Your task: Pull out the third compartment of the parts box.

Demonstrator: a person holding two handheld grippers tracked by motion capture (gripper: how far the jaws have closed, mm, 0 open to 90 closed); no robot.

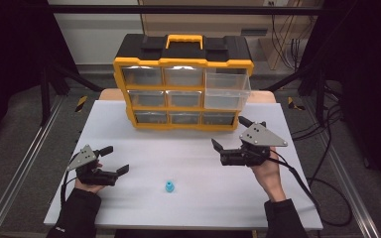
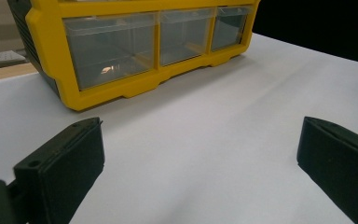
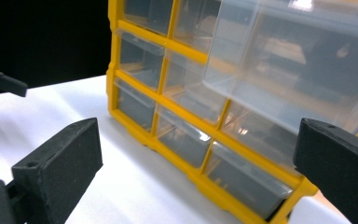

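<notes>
The drawer organizer (image 1: 183,82) is standing at the far middle of the table (image 1: 144,148), its drawers facing the person. Its top right drawer (image 1: 226,89) is sticking out toward the near side. The small ribbed cap (image 1: 169,187) is lying on the table near the front edge, well apart from the organizer. The left gripper (image 1: 115,159) is sitting left of the cap, the right gripper (image 1: 228,133) farther back on the right, just before the organizer's right end.

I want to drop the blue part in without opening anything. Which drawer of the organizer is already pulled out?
The top right drawer of the yellow organizer: it juts forward, while the other eight sit flush.
</notes>
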